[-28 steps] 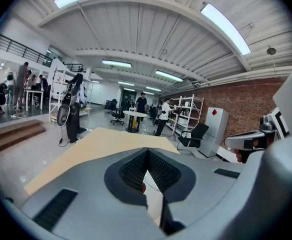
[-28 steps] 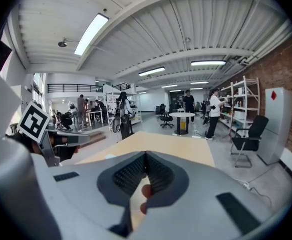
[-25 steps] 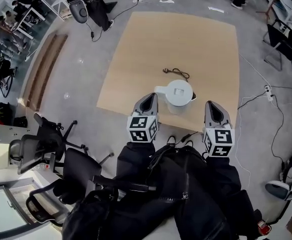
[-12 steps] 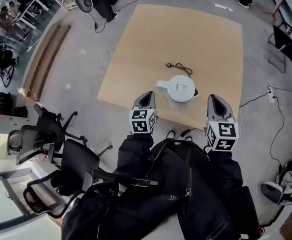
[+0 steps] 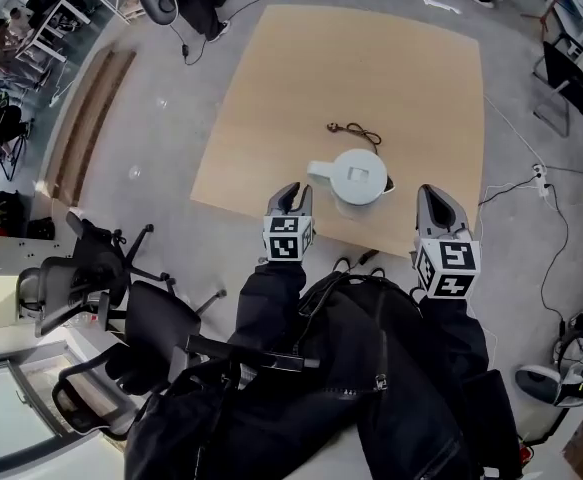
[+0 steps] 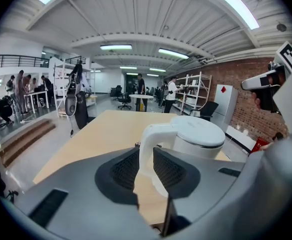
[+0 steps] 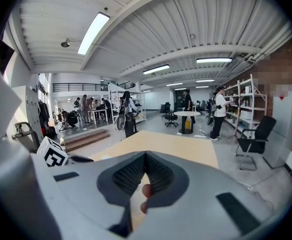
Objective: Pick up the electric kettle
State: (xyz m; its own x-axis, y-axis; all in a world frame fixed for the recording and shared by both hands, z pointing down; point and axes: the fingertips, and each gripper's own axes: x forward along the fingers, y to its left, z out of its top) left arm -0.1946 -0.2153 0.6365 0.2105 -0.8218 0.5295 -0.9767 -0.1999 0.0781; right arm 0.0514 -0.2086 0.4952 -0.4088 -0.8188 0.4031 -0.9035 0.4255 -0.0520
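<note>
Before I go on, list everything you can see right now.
white plastic electric kettle: one, white, near edge of table, handle toward left gripper.
black power cord: one, black, on table beyond kettle.
light wooden table: one, tan, centre.
black office chairs: at least two, black, floor at left.
left gripper: one, grey, jaws just opened, kettle handle seen in their gap, not clamped.
right gripper: one, grey, right of kettle, jaws together.

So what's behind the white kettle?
A dark cord lies on the wooden table just behind the kettle. The kettle covers where the cord's near end goes.
</note>
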